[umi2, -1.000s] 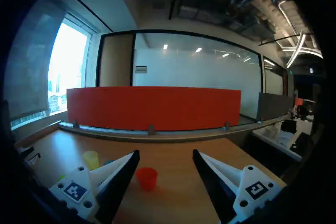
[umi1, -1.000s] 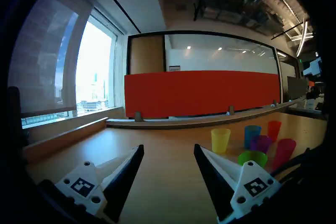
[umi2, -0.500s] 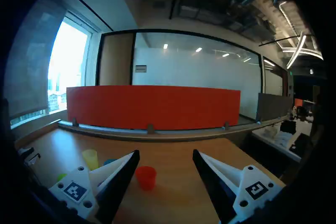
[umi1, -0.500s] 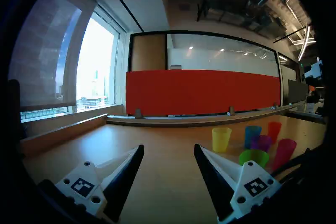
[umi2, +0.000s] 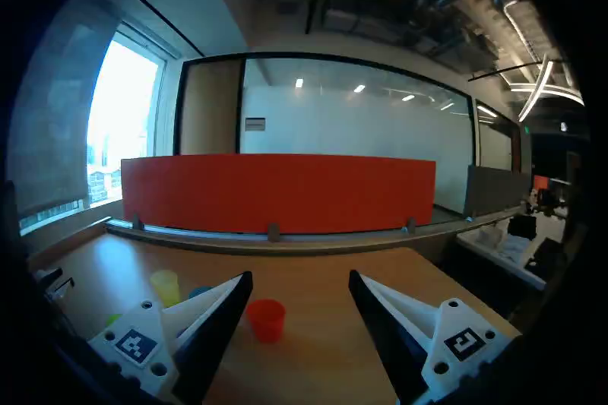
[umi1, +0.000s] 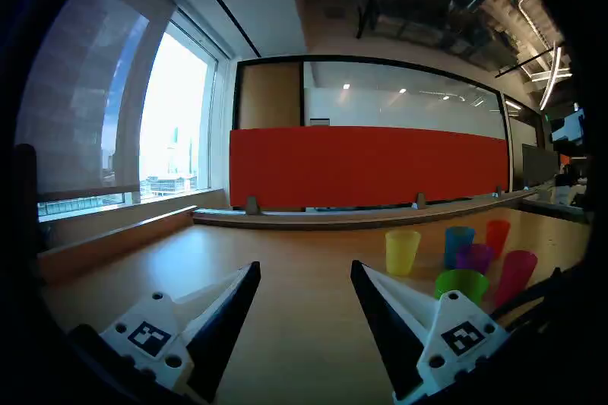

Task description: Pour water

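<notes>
Several plastic cups stand in a cluster on the wooden table point(umi1: 304, 314). In the left gripper view I see a yellow cup point(umi1: 401, 251), a blue cup point(umi1: 458, 243), a purple cup point(umi1: 476, 257), an orange-red cup point(umi1: 497, 236), a green cup point(umi1: 461, 284) and a pink cup point(umi1: 515, 276), all to the right of my left gripper point(umi1: 304, 272), which is open and holds nothing. In the right gripper view an orange-red cup point(umi2: 267, 320) stands just ahead of my right gripper point(umi2: 300, 280), also open and holding nothing. A yellow cup point(umi2: 165, 286) stands farther left.
A red partition point(umi1: 368, 166) on a raised ledge closes the table's far edge. A window point(umi1: 171, 131) and its sill run along the left. Another desk with clutter point(umi2: 517, 242) lies to the right beyond the table's edge.
The left gripper view tilted slightly between the earliest frame and now, with the cups shifting a little right. The right gripper barely moved. Both stay open.
</notes>
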A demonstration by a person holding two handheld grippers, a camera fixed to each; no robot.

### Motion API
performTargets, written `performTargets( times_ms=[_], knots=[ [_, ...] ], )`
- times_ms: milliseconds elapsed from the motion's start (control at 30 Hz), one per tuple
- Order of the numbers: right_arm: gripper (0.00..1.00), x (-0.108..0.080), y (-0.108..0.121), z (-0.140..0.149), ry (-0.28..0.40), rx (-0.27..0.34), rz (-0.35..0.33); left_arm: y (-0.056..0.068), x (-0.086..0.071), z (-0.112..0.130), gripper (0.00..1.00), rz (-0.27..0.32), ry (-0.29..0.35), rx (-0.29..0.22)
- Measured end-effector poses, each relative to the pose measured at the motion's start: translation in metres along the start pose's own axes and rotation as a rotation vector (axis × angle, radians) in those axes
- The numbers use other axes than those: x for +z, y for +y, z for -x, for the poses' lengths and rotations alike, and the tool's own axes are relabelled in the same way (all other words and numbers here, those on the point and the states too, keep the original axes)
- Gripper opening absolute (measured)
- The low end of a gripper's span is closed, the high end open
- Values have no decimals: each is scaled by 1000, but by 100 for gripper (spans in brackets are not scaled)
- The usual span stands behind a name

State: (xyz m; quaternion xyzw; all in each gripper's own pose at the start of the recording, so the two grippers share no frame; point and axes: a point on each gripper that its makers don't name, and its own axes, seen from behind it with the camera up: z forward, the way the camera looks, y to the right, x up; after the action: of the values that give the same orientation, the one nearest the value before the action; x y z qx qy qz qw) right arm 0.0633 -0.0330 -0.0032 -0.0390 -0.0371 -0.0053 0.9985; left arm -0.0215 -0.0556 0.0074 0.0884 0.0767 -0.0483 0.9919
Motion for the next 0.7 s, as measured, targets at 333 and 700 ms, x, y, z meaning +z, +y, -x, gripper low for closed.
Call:
performTargets(
  times_ms=[333, 700],
  knots=[
    [98, 2, -2, -4, 20, 3, -8, 1, 1, 2, 91, 0, -1, 0],
    [98, 10, 3, -22, 94, 0, -12, 2, 2, 6, 92, -1, 0, 0]
  ],
)
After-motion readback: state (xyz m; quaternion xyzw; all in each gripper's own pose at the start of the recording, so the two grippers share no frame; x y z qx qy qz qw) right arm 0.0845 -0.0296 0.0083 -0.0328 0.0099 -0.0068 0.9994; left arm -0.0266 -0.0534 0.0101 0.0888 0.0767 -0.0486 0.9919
